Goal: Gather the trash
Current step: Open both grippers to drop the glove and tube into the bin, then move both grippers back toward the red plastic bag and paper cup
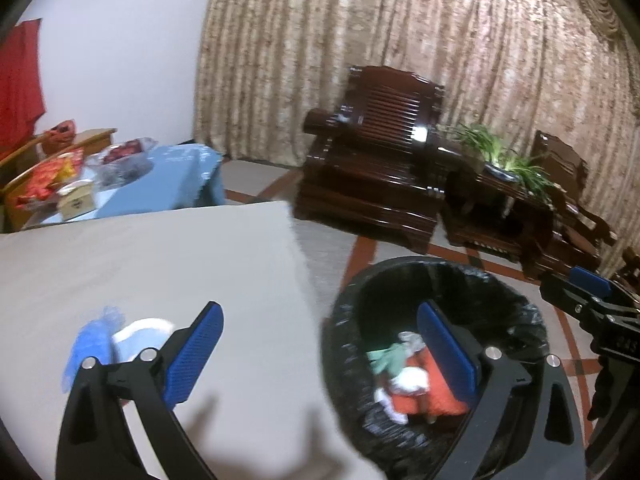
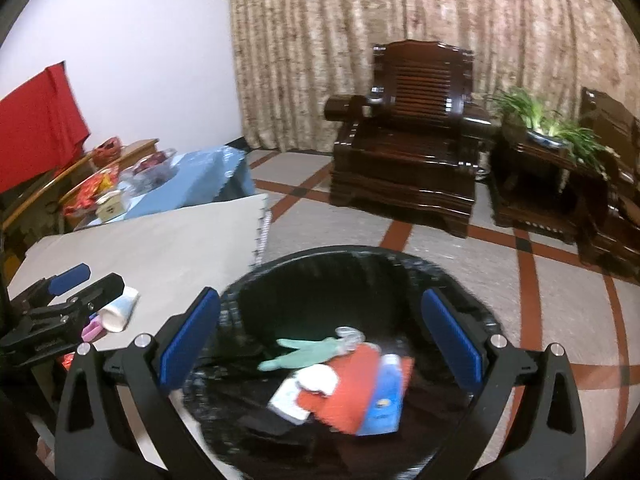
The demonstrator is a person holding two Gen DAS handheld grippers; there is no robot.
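Observation:
A black-lined trash bin (image 1: 344, 344) (image 2: 448, 280) stands on the floor beside a beige-covered table (image 1: 160, 264) (image 2: 168, 248). Inside lie a green glove (image 2: 304, 354), a red packet (image 2: 356, 388), a blue tube (image 2: 386, 394) and white scraps. My right gripper (image 2: 320, 340) is open and empty above the bin. My left gripper (image 1: 316, 356) is open and empty over the table's edge and the bin. On the table lie a blue crumpled wrapper (image 1: 90, 340), a white paper cup (image 2: 120, 310) and a pink item (image 2: 93, 330).
A dark wooden armchair (image 1: 376, 152) (image 2: 408, 148) and a side table with a green plant (image 1: 504, 160) (image 2: 548, 124) stand before the curtain. A blue-covered table (image 1: 160, 176) with snack packets sits at far left. The floor is tiled with red lines.

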